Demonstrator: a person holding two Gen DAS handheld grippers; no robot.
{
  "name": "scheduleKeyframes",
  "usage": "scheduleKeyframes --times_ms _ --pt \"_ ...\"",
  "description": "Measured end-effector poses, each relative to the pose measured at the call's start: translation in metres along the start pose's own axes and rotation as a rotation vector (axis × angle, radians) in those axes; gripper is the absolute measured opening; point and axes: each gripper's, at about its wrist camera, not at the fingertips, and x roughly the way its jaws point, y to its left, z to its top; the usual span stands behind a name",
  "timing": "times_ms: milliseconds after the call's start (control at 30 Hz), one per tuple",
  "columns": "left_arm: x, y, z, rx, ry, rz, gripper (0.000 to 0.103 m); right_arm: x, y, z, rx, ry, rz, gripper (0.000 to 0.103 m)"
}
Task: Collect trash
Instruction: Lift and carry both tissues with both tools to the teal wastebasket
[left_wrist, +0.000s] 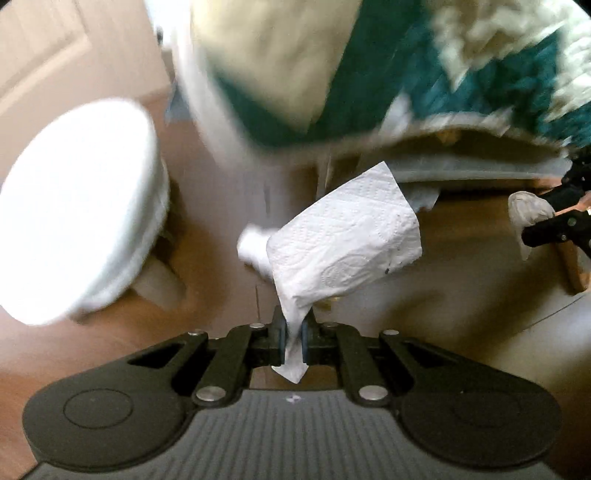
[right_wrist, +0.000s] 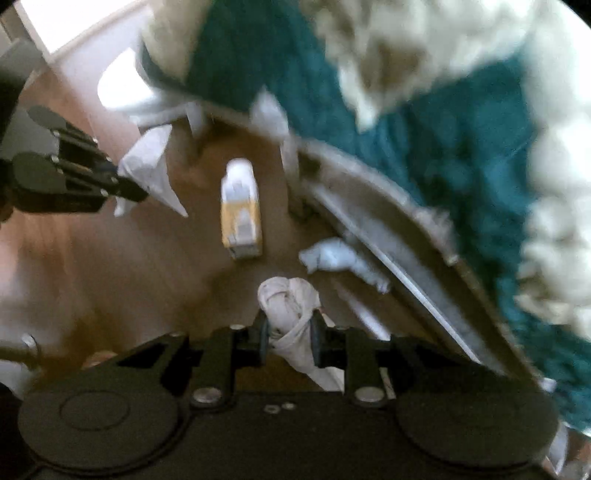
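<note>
The teal and cream knitted blanket (right_wrist: 424, 122) hangs off the bed edge over the brown wooden floor (right_wrist: 110, 258), where a small yellow and white carton (right_wrist: 241, 214) and a crumpled pale blue tissue (right_wrist: 332, 258) lie unpicked. The left hand-held gripper (left_wrist: 294, 332) is clamped on a flat white embossed paper napkin (left_wrist: 347, 236), pinched by one corner; the right hand-held gripper (right_wrist: 290, 338) is clamped on a twisted white tissue wad (right_wrist: 288, 299). Both pieces hang clear of the floor. Keep both grips firm and carry smoothly, since the napkin's corner hold looks slight and could tear or slip.
</note>
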Motion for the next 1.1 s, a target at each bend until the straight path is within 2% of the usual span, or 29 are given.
scheduleKeyframes --times_ms 200,367,567,767,1100 --pt "-0.098 -0.014 0.05 0.066 -0.199 0.022 0.007 -0.106 0.004 0.019 0.059 -0.193 -0.013 0.021" --pt "-0.18 -0.036 0.081 0.092 -0.335 0.023 0.007 -0.195 0.013 0.019 0.1 -0.348 -0.019 0.021" --pt "-0.263 -0.07 0.09 0.086 -0.437 0.028 0.007 -0.286 0.018 0.001 0.128 -0.493 -0.032 0.021" --pt "-0.327 -0.096 0.093 0.067 -0.524 0.041 0.007 -0.366 0.014 -0.015 0.142 -0.642 -0.073 0.021" --pt "-0.426 -0.143 0.153 0.019 -0.666 -0.018 0.007 -0.488 -0.021 0.014 0.147 -0.921 -0.157 0.022"
